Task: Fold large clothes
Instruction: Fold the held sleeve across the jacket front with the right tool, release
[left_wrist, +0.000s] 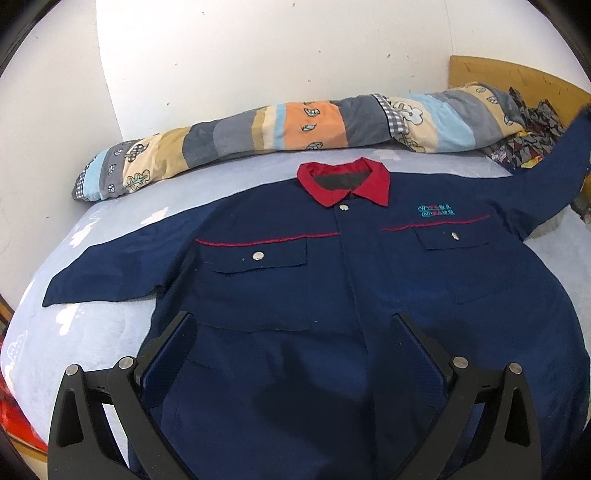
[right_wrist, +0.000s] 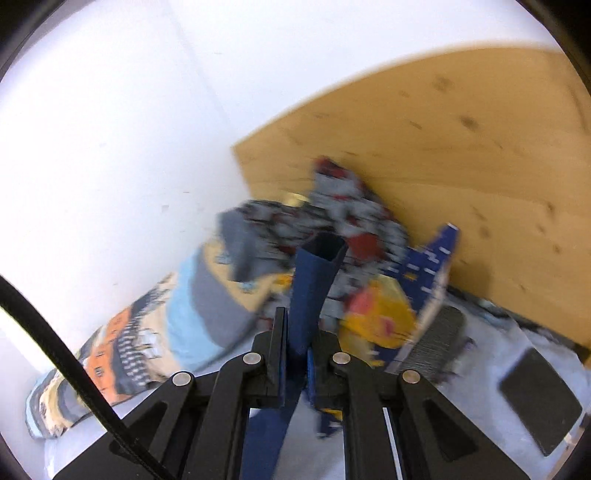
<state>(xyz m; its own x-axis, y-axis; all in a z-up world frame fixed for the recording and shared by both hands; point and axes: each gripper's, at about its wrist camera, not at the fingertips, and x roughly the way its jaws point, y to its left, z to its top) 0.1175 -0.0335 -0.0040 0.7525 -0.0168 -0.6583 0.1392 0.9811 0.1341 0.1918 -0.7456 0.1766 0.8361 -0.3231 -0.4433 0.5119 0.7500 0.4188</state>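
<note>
Navy work jacket (left_wrist: 332, 280) flat on bed (left_wrist: 110, 325), collar far; right sleeve (right_wrist: 314, 280) pinched in right gripper (right_wrist: 295, 354), raised beyond jacket's right edge, long axis outward; left gripper (left_wrist: 295, 332) agape over hem.

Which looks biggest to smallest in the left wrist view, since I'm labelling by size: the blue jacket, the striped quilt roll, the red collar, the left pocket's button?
1. Blue jacket, though it lies nearest the camera.
2. Striped quilt roll.
3. Red collar.
4. Pocket button.
</note>
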